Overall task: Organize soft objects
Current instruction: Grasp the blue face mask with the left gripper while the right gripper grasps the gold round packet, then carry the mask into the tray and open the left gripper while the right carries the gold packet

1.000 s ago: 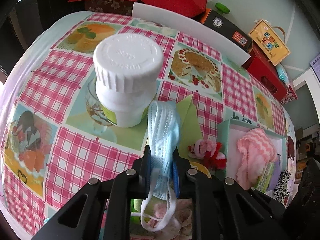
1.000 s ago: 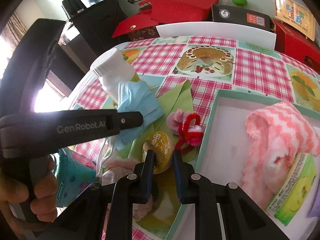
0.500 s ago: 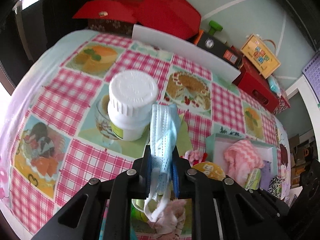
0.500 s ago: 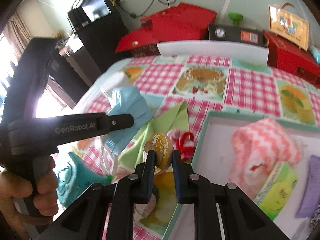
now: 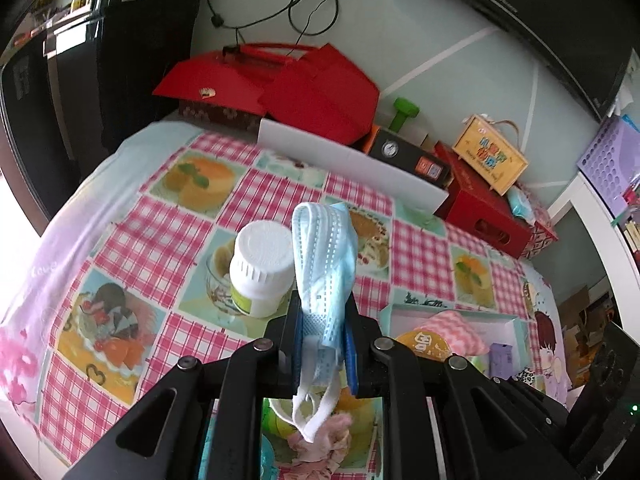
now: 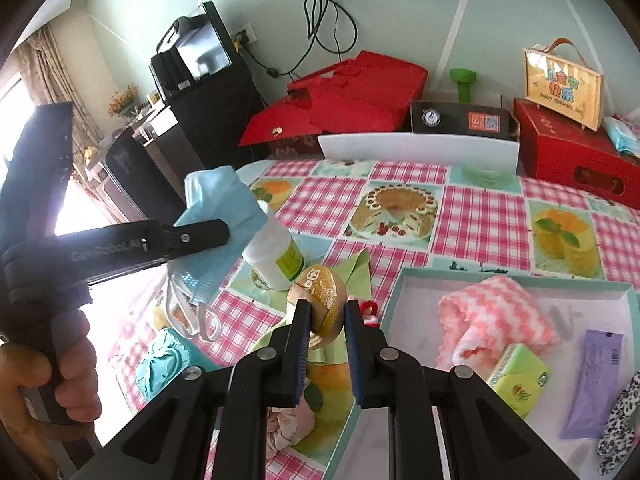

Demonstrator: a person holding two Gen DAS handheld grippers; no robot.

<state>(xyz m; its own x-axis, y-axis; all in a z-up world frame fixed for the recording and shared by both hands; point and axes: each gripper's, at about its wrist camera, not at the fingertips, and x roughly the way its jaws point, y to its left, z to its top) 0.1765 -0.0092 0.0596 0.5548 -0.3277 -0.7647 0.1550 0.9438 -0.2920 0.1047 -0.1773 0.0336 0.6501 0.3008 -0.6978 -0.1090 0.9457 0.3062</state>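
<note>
Both grippers have risen since a second ago, so the bottle [image 5: 262, 268] looks smaller and more of the far wall shows. Clenched in the left gripper [image 5: 323, 330] is a folded blue mask [image 5: 324, 256], lifted off the table [image 5: 132, 264], its white loops [image 5: 312, 408] dangling below the fingers. From the right wrist view that gripper's side reads "GenRobot.AI", blurred, and a hand [image 6: 60, 368] wraps its handle, holding it level and to the left of the bottle. The right gripper [image 6: 325, 316] grasps a round gold puck [image 6: 320, 300] with a raised character on its face, held above the table just in front of the bottle.

Right of the bottle lies a teal-rimmed box [image 6: 516, 278]. It holds a pink-and-white knit cloth [image 6: 496, 316], a green tissue pack [image 6: 518, 376], a purple sachet [image 6: 590, 380] and a leopard-print piece [image 6: 620, 412] at its right end. A green cloth [image 6: 354, 274] lies beside the bottle, and something red and fuzzy [image 6: 370, 310] peeks out between the puck and the box.

Beyond the bottle stands a white board [image 6: 418, 150], then a black carton [image 6: 460, 118] with a dial picture and a QR code, and red boxes [image 6: 356, 96]. The yellow sign [image 6: 562, 84] atop the right-hand red crate [image 6: 576, 152] carries Chinese characters and a small line I read as "Happy Teachers' Day", though not surely.
</note>
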